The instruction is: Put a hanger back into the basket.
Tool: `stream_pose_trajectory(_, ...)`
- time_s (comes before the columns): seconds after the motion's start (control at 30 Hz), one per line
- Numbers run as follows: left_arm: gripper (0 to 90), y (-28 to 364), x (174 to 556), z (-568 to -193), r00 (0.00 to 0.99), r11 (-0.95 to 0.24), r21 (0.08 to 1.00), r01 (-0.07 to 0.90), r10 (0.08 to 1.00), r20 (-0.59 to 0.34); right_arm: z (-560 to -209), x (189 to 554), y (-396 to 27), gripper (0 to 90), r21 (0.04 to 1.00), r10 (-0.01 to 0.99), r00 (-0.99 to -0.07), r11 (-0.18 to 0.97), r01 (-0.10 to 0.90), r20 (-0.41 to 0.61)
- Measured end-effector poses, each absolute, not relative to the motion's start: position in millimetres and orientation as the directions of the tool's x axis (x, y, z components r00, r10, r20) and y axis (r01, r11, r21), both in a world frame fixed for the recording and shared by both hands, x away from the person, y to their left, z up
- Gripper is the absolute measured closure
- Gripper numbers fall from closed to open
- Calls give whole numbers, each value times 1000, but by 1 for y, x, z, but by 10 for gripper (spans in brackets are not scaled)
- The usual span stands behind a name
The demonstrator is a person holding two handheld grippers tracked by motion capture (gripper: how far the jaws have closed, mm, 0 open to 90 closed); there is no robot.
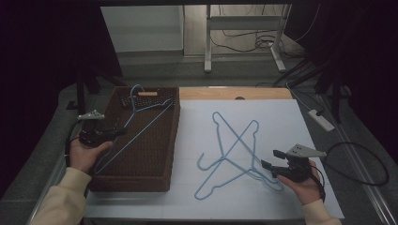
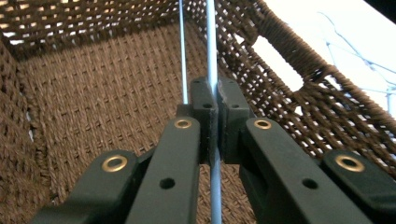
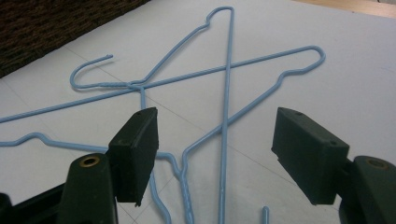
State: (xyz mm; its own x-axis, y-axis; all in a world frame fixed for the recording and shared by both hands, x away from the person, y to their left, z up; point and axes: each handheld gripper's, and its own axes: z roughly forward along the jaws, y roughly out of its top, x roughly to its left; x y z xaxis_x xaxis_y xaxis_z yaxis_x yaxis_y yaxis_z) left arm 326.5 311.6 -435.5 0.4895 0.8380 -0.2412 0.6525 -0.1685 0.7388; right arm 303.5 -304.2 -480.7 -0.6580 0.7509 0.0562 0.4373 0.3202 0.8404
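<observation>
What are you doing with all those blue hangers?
A person holds a gripper in each hand. The left gripper is shut on a blue wire hanger that lies across the brown woven basket. The right gripper is open, just above two more blue hangers crossed over each other on the white table, not gripping either yet.

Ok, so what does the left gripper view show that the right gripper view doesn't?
Left gripper view alone: the left gripper with its jaws shut on a blue hanger's wire, and the brown woven basket seen from inside, with a handle opening in its wall.

Right gripper view alone: the right gripper with its jaws wide apart, holding nothing, above the two crossed blue hangers lying on the white table sheet.

Both share: black jaws rising from the bottom, blue hanger wire, some basket weave, and white sheet.
</observation>
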Motion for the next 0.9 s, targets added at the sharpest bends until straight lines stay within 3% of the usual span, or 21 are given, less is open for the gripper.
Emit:
stream_pose_trajectory(0.4, 874, 307, 331, -441, 508, -199, 721, 663, 828, -238, -481, 304, -304, 322, 839, 751, -658, 322, 438, 55)
stream_pose_trajectory(0.9, 871, 303, 350, -459, 356, -251, 568, 784, 931, -80, -483, 304, -301, 320, 831, 746, -664, 338, 442, 49)
